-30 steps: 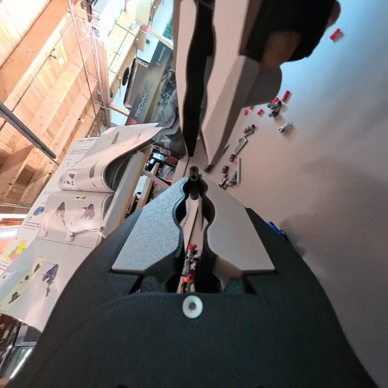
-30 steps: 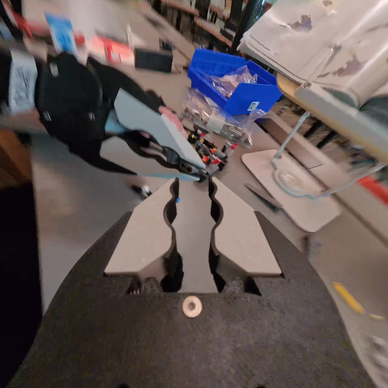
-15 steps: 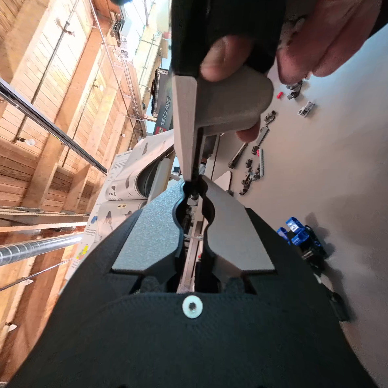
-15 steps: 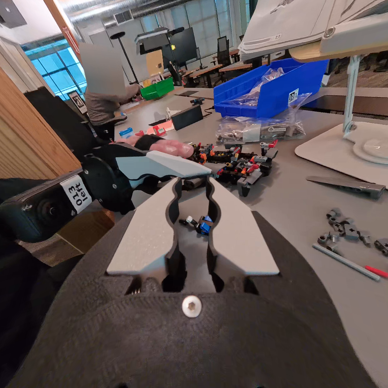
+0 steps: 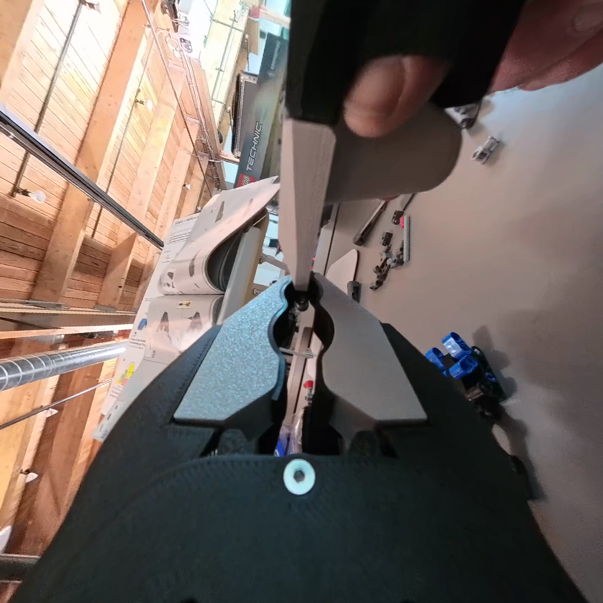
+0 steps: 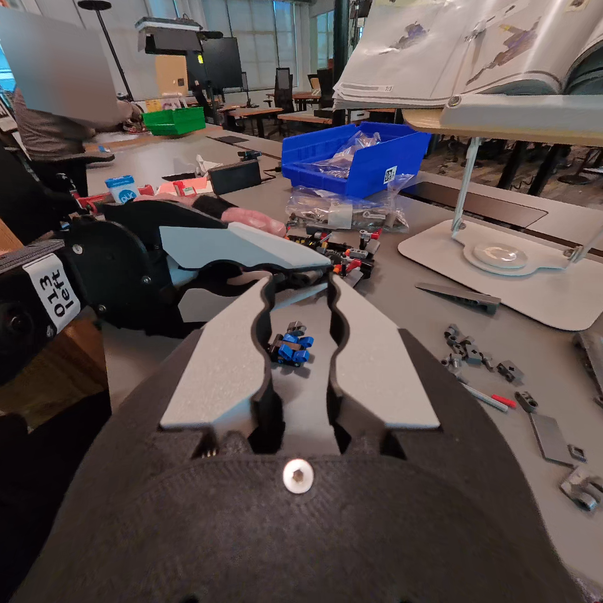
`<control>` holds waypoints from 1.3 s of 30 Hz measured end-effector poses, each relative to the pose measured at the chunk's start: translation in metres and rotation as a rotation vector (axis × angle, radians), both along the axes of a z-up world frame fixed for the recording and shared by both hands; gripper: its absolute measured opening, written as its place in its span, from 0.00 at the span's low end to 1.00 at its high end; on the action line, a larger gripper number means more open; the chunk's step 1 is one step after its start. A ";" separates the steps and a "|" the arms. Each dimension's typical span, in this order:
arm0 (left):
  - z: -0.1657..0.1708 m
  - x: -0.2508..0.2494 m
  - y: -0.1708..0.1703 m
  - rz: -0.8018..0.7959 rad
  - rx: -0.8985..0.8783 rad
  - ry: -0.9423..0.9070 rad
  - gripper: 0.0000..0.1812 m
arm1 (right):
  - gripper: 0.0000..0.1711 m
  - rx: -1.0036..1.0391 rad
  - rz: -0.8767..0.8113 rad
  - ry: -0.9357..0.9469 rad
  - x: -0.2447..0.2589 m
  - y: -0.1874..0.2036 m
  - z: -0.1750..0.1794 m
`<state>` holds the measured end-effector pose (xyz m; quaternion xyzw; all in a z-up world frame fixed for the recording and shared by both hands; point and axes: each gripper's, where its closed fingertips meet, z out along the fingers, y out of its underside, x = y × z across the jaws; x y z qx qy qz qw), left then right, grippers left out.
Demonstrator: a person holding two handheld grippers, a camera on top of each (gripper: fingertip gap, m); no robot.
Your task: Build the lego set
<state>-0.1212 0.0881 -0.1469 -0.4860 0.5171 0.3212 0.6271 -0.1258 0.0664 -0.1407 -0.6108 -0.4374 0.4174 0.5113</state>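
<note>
My left gripper is turned on its side and shut on a small black lego piece. In the right wrist view it comes in from the left, just above the table. My right gripper is open, with one fingertip on each side of the left gripper's tip and the black piece. In the left wrist view its fingers come down from the top onto that piece. A small blue and black lego assembly lies on the table under the right fingers; it also shows in the left wrist view.
A larger black lego build lies behind the grippers, with a bag of parts and a blue bin beyond. An open instruction booklet rests on a stand with a white base. Loose grey parts lie at the right. My two grippers' fingertips are within a few centimetres of each other.
My right gripper has swung round and closed in on the left gripper, so its open fingers now flank the left tip. The left gripper still holds the black piece.
</note>
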 end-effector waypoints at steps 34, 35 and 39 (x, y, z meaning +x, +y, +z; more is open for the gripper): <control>0.005 0.011 -0.012 -0.146 0.013 0.000 0.03 | 0.08 -0.177 0.177 0.098 0.014 0.001 0.003; 0.004 0.011 -0.012 -0.144 0.004 -0.004 0.02 | 0.08 -0.169 0.174 0.085 0.014 0.001 0.002; 0.003 0.011 -0.011 -0.144 -0.026 -0.017 0.02 | 0.09 -0.123 0.157 0.049 0.014 0.002 0.000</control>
